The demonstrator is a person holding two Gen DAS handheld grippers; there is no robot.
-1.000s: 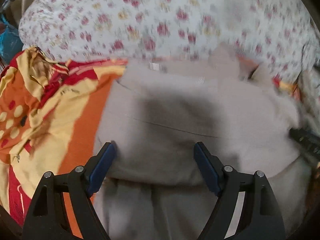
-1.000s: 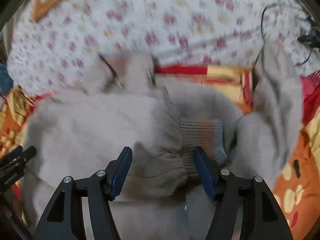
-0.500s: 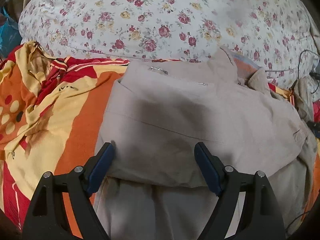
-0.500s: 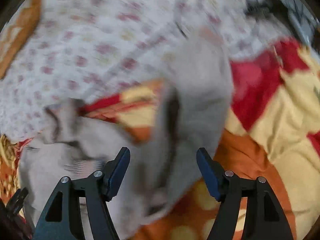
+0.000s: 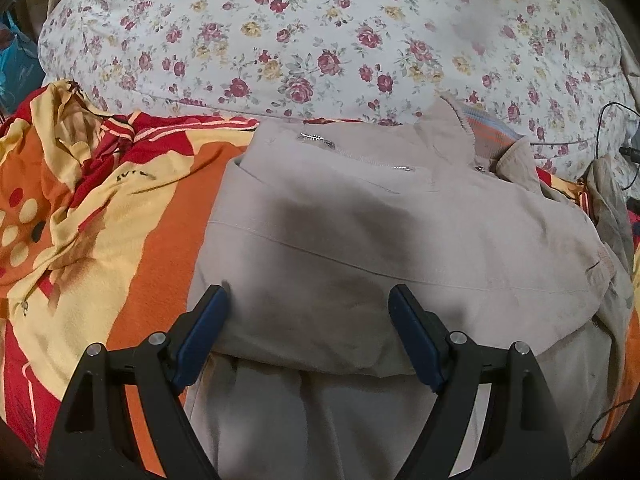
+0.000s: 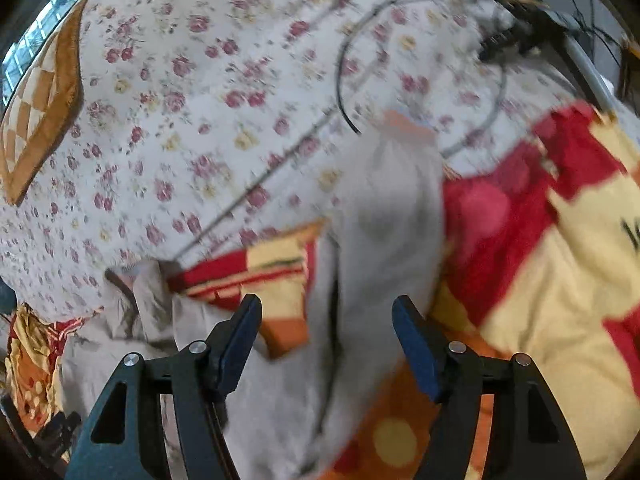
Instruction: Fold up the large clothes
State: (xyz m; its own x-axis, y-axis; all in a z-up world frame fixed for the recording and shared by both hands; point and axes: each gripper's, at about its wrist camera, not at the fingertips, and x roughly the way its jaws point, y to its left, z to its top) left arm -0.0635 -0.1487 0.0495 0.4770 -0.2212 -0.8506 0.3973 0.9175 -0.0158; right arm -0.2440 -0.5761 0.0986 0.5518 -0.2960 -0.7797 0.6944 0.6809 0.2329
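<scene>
Hovering left claw [image 5: 308,336] apart over beige jacket [image 5: 400,240] | right claw [image 6: 326,340] apart above sleeve [image 6: 384,240], just widened

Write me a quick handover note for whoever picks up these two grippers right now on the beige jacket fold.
Left gripper: open, empty, over the folded edge of the beige jacket.
Right gripper: jaws just been opening, nothing gripped, above the jacket's sleeve, which lies stretched out to the side over the orange and red blanket.
Jacket lies on the blanket, collar toward the floral pillow.
Done: the left side looks folded over the body.
Left: the stretched-out sleeve probably needs folding in, then likely folding the bottom up.
</scene>
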